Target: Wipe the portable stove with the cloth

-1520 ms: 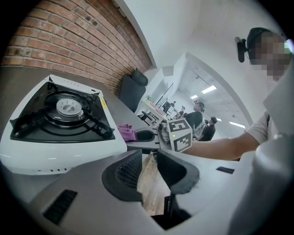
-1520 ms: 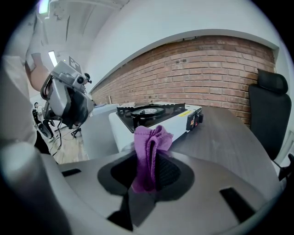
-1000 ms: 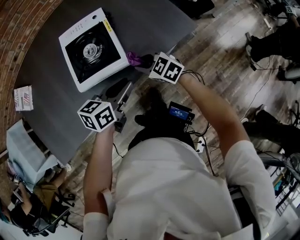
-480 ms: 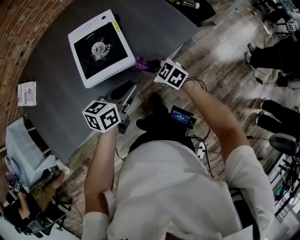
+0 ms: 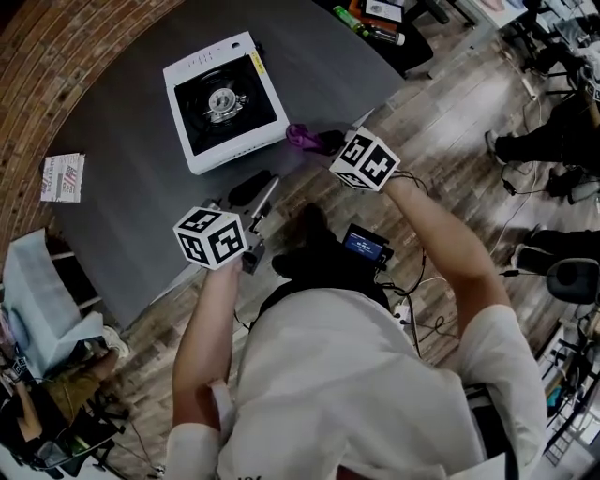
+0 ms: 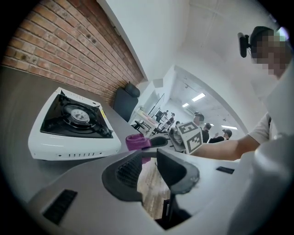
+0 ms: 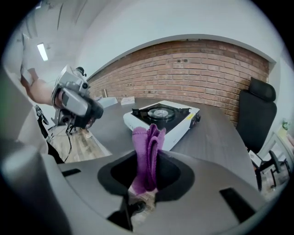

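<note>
The white portable stove (image 5: pixel 225 101) with a black top and round burner stands on the dark grey table (image 5: pixel 122 216). My right gripper (image 5: pixel 317 142) hovers just off the stove's near right corner, shut on a purple cloth (image 5: pixel 301 137). In the right gripper view the cloth (image 7: pixel 147 151) stands bunched and upright between the jaws (image 7: pixel 146 176), with the stove (image 7: pixel 161 117) beyond it. My left gripper (image 5: pixel 257 187) is over the table's near edge, short of the stove. Its jaws (image 6: pixel 149 160) stand open with nothing between them. The stove (image 6: pixel 69 126) lies ahead and to its left.
A small printed packet (image 5: pixel 64 176) lies at the table's left side. Bottles (image 5: pixel 370 28) sit past the far right end. A black office chair (image 7: pixel 257 114) stands behind the table by the brick wall (image 7: pixel 193 69). Wood floor and cables lie to the right.
Both grippers have lifted a little and the head view has swung, so the stove shows further right. The cloth stays in the right jaws. The left jaws stay open.
</note>
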`<state>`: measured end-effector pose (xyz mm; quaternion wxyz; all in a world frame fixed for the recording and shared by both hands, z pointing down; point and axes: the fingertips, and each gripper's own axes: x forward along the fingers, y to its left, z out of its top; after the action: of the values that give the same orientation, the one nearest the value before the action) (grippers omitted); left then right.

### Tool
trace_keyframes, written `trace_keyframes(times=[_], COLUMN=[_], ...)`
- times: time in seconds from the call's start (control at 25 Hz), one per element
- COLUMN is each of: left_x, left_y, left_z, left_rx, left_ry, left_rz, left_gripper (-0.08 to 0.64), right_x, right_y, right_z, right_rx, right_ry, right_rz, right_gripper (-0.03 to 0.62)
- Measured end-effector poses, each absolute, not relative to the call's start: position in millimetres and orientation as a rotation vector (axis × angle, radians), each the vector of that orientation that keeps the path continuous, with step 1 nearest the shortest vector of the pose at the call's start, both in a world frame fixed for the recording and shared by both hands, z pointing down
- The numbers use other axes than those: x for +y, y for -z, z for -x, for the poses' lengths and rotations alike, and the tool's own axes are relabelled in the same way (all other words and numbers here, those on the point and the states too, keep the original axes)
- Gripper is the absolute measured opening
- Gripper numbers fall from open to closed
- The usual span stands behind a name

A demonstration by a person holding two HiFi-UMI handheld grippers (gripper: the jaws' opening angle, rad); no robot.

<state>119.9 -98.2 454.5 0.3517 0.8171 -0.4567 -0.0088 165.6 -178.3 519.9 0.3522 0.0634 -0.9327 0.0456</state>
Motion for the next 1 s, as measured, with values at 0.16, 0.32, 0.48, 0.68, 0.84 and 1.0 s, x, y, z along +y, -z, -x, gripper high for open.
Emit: trace_keyframes(times=[0.16,0.32,0.48,0.68,0.84,1.0], left_x=[-90,-85,-83,-94,-107,-122], left_y=[-443,-431,-419,-409,-404,-408], left_z=[-101,-79,-57,-25,0,32], left_rx=[-1.214,-1.262,-1.299,-1.359,-1.407,-1.459], left_ry=[0.061,0.105,0.143,0.203,0.237,0.264], left_rz=[-2.128,-2.132,-2.129,-2.106,-2.082,-2.035], left_gripper=[0.107,0.106,0.106,0.106,0.106,0.106], right_x=[-193,-204,-217,-253,-287,-313], right_y=[-481,-454,-436,-427,-421,-424], right_z=[-142,-111,-78,-31,11,60], right_rx=[-2.434,-2.427,-2.416,-2.406,-2.416,-2.403], right_ry=[-0.193,-0.145,-0.107,-0.181,-0.282,-0.351], right_rz=[-0.23,-0.245,-0.266,-0.281,-0.297,-0.278], right_gripper=[0.104,0.104,0.104,0.104,0.104,0.104])
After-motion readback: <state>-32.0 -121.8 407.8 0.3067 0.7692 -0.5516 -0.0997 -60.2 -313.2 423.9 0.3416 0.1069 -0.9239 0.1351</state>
